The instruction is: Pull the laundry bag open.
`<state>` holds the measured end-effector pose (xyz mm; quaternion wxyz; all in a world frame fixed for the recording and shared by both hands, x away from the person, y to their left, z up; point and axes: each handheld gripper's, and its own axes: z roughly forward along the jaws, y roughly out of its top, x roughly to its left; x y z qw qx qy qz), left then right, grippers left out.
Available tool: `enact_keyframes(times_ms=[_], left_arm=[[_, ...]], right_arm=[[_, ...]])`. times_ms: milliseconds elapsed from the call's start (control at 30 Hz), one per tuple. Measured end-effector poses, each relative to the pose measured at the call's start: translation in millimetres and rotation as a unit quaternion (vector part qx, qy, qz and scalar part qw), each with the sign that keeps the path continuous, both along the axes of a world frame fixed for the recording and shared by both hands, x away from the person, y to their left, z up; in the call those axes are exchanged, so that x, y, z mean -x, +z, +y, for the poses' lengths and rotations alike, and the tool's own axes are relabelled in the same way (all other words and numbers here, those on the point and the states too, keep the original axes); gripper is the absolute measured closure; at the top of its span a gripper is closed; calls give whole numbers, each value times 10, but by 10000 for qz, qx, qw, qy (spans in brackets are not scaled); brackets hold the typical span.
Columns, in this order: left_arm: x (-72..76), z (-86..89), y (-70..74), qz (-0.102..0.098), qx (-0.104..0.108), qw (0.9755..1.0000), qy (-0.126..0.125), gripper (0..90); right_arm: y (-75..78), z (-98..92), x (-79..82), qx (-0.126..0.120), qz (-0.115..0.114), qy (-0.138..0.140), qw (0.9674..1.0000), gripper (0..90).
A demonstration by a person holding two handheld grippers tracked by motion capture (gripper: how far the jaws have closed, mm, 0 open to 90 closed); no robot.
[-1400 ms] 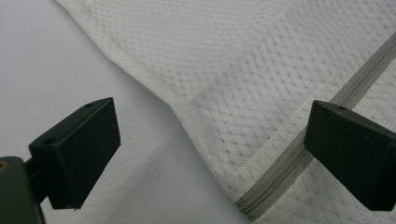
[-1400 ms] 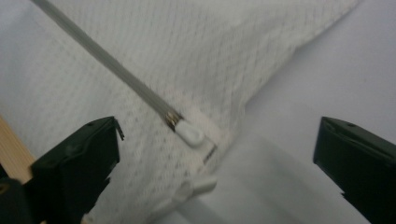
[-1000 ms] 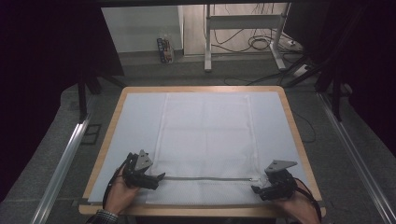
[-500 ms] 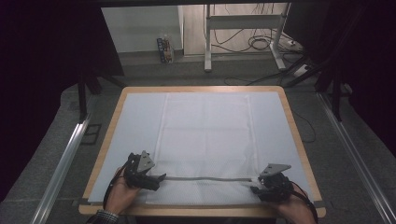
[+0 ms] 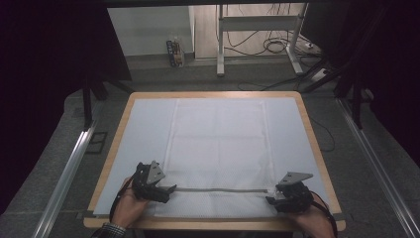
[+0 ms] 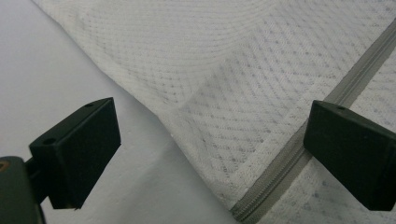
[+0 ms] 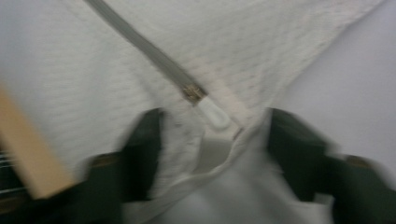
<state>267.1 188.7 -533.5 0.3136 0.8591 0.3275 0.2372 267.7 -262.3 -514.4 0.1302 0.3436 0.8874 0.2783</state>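
A white mesh fabric cover (image 5: 218,144) lies flat on the table, with a grey zipper (image 5: 220,190) running across near its front edge. My left gripper (image 5: 168,191) rests at the zipper's left end. In the left gripper view it (image 6: 210,154) is open wide over the cover's corner and the zipper (image 6: 345,88), its jaws clear of the cloth. My right gripper (image 5: 271,198) is at the zipper's right end. In the blurred right gripper view it (image 7: 215,149) has just been opening. The bunched corner and the white zipper pull (image 7: 212,114) sit between its parted jaws.
A pale mat (image 5: 143,134) covers the wooden-rimmed table (image 5: 317,148). Metal rails run along the floor at left (image 5: 69,168) and right (image 5: 376,163). Desk legs and cables (image 5: 257,39) and a small box (image 5: 174,52) stand beyond the far edge.
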Motion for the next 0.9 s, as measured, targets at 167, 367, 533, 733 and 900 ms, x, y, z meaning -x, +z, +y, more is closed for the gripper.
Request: enact_keyframes(times_ms=[167, 367, 533, 733, 900], left_arm=[[0, -15, -4, 2, -41, 10000, -46, 39], [17, -38, 2, -77, -143, 9998, -89, 39], [23, -50, 4, -120, -165, 9997, -112, 39], [13, -63, 41, -19, 66, 10000, -68, 44], [-12, -131, 104, 207, 461, 9986, -124, 47]], right_arm=[[-23, 31, 2, -39, -46, 49, 10000, 334], [-3, 66, 47, -28, 15, -68, 10000, 509], [3, 72, 76, -124, -22, 73, 9999, 754], [25, 82, 66, -69, -130, 335, 9993, 836], [106, 50, 75, -308, -292, 342, 9985, 836]])
